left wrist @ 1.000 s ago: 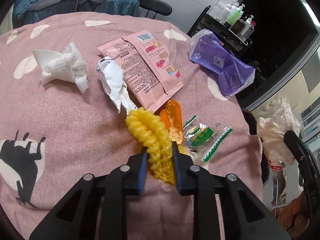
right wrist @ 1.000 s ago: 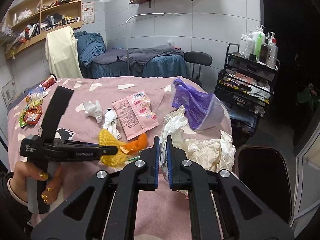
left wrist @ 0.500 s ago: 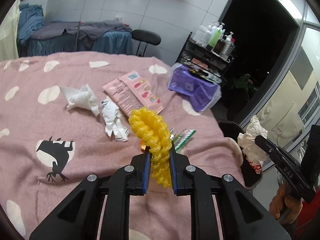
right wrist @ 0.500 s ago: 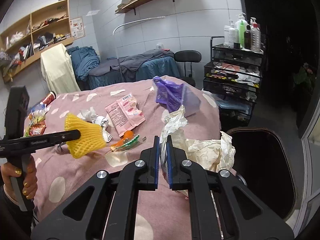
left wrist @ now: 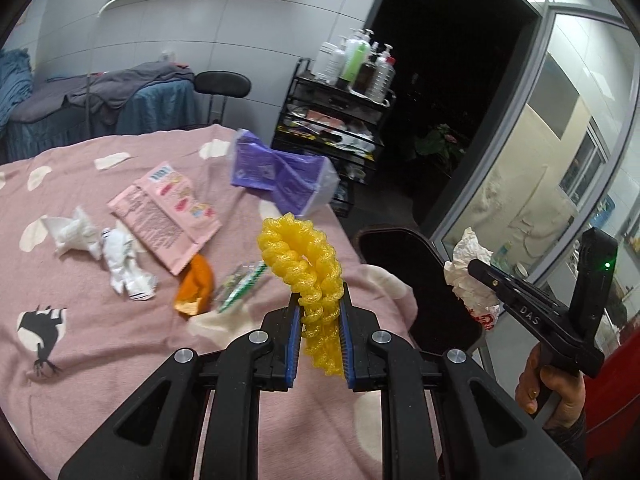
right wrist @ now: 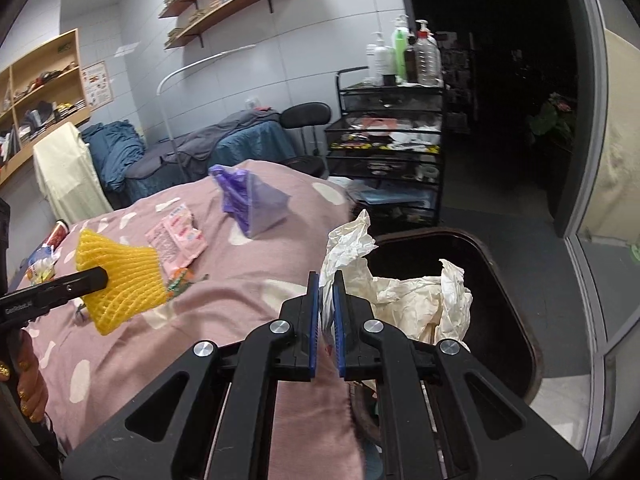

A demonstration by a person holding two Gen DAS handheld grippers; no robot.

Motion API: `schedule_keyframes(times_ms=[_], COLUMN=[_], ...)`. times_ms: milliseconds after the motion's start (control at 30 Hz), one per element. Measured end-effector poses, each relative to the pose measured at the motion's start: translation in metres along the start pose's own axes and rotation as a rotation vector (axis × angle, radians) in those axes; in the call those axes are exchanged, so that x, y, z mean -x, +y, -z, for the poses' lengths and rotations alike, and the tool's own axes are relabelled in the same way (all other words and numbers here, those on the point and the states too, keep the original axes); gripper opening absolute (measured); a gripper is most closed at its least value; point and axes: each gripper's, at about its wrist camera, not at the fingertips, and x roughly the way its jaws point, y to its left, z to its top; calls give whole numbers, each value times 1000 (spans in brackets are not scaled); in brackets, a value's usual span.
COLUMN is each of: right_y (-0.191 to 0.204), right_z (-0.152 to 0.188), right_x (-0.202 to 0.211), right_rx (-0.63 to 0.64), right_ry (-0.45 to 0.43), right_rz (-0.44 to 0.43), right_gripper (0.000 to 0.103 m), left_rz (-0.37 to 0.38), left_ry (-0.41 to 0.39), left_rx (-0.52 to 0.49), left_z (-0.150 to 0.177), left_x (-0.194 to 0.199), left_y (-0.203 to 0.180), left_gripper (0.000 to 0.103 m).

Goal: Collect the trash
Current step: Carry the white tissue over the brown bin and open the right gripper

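My left gripper (left wrist: 319, 308) is shut on a yellow foam fruit net (left wrist: 302, 256), held up above the pink tablecloth (left wrist: 100, 340). The same yellow net (right wrist: 120, 276) shows at the left of the right wrist view. My right gripper (right wrist: 327, 284) is shut on a crumpled white plastic bag (right wrist: 412, 300), which hangs over a dark bin (right wrist: 500, 280) beside the table. In the left wrist view the white bag (left wrist: 466, 276) sits at the right gripper's tip, right of the bin (left wrist: 404, 264).
On the cloth lie a pink snack packet (left wrist: 164, 216), a purple bag (left wrist: 280, 176), white tissues (left wrist: 76, 232), a crumpled white wrapper (left wrist: 124, 264), orange peel (left wrist: 196, 284) and a green-striped wrapper (left wrist: 240, 284). A black trolley with bottles (left wrist: 340, 116) stands behind. A glass door (left wrist: 560, 160) is at the right.
The left gripper has lifted the yellow net off the cloth and carried it right. The right gripper has carried the white bag from above the table out over the bin.
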Motion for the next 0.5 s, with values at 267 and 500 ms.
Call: schedule_keyframes(times_ms=[267,500], right_y=[-40,-66], right_z=[12,24], right_x=[-18,-46], right_rx=[-69,-124], right_ry=[49,118], right_rz=[67,88], right_gripper=[8,8], left_rz=[26,42], left_ry=[27,63], left_rx=[-66,-122], left_z=[-3,0], left_x=[-19,-38], left_y=[-30,-56], left_gripper=[17,17])
